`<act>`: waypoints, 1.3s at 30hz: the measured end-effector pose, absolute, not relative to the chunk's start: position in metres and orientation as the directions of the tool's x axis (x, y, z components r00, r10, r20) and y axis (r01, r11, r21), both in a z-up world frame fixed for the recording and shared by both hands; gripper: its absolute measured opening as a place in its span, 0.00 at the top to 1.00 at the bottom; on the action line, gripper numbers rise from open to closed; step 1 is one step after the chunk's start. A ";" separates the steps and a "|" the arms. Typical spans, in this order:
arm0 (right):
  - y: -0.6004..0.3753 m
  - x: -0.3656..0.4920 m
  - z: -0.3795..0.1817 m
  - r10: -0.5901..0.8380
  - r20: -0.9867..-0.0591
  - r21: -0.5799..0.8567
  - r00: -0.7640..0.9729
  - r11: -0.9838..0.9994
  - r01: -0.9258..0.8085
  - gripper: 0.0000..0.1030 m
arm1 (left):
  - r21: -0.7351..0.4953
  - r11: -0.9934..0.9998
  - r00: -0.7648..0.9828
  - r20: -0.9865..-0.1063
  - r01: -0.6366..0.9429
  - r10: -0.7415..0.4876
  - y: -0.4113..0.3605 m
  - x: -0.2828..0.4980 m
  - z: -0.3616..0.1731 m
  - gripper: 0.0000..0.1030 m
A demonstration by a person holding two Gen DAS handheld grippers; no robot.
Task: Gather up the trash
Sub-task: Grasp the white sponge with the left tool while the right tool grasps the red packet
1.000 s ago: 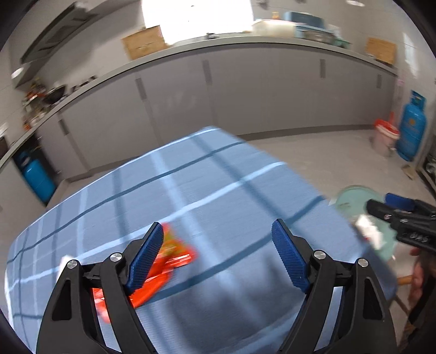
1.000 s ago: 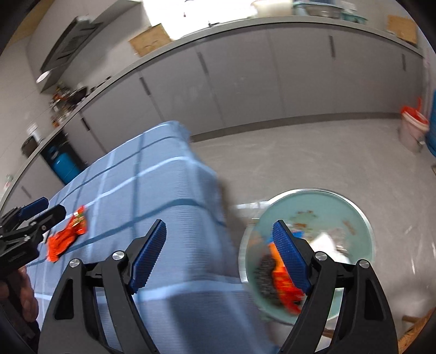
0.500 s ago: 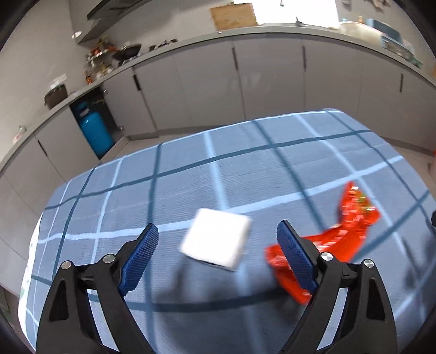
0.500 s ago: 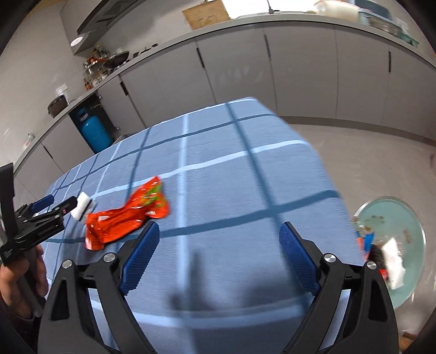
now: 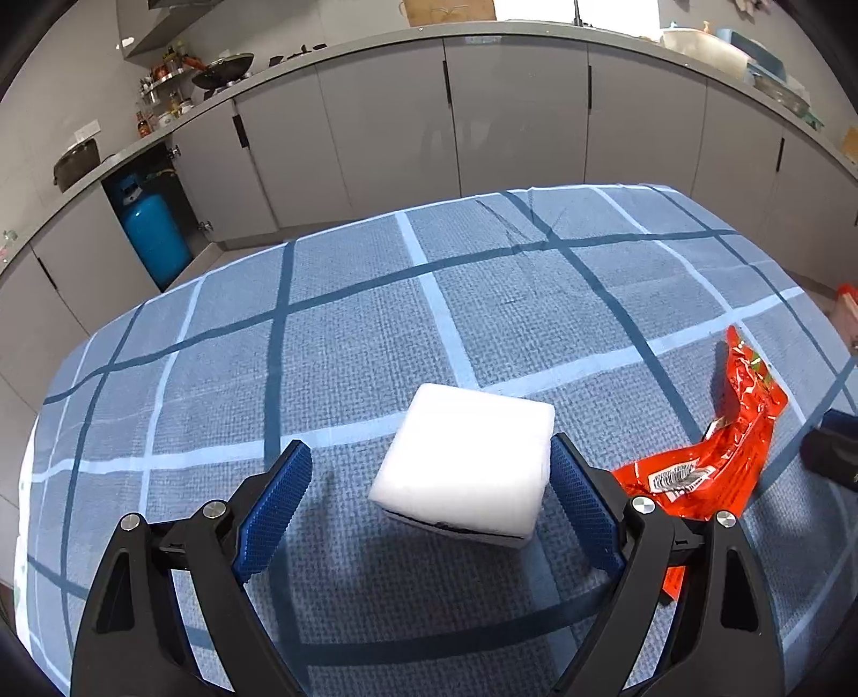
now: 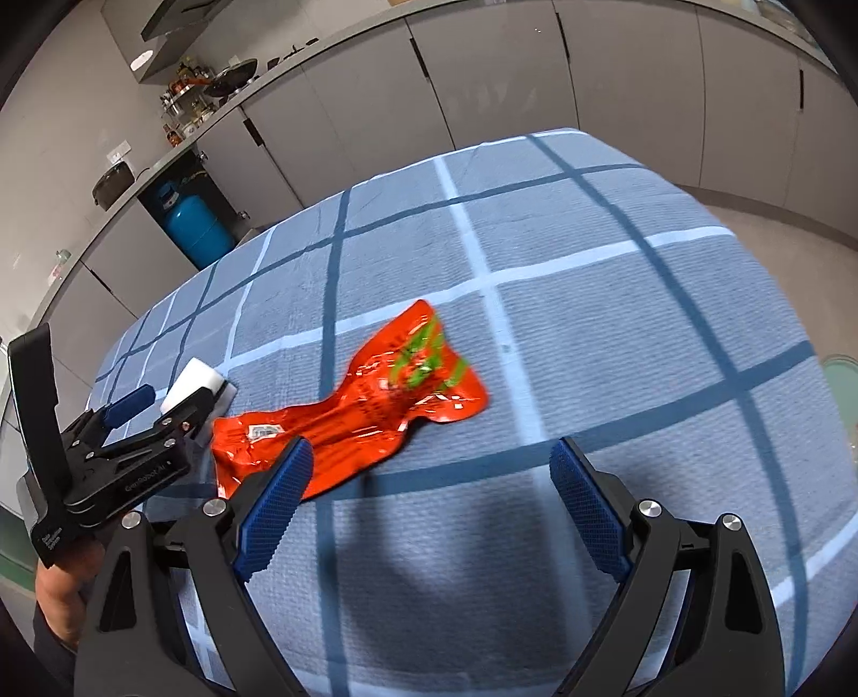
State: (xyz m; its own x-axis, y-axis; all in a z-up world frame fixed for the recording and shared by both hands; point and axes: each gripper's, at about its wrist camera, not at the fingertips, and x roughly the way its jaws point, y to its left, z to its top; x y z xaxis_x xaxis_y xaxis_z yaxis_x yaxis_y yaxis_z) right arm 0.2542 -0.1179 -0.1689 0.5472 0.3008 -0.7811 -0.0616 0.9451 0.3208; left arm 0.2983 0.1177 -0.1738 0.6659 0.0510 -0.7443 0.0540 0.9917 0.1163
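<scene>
Daylight from a blown-out window lit the room brightly. Soft shadows fell on the surface beneath each hand-held gripper. The red wrapper was motion-blurred in the right view; fisheye distortion bent and darkened the edges

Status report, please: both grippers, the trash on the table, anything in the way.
Left gripper jaws open around white foam block. Right gripper open, empty, near red wrapper. Both on blue checked tablecloth. Nothing blocking.
</scene>
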 end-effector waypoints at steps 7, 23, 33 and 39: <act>-0.104 0.262 -0.177 0.305 -0.794 0.323 0.526 0.944 -0.061 0.14 | 0.096 0.992 0.649 -0.761 0.086 0.017 0.116 0.302 -0.180 0.33; -0.057 0.305 -0.182 0.346 -0.774 0.341 0.530 0.933 -0.111 0.18 | 0.081 0.996 0.641 -0.767 0.039 0.037 0.146 0.294 -0.182 0.46; -0.015 0.298 -0.182 0.305 -0.808 0.193 0.504 0.946 -0.261 0.38 | 0.066 0.998 0.644 -0.764 0.022 0.037 0.154 0.289 -0.183 0.45; -0.013 0.285 -0.182 0.317 -0.805 0.182 0.501 0.936 -0.301 0.56 | 0.068 0.998 0.642 -0.765 0.005 0.049 0.155 0.287 -0.182 0.46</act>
State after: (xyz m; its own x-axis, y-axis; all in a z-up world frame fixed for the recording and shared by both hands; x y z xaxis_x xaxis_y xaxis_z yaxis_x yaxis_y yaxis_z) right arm 0.2845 -0.0129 -0.1819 0.5010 0.3174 -0.8052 -0.3011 0.9361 0.1817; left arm 0.2875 0.1546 -0.1822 0.6422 0.0492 -0.7650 0.0051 0.9976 0.0684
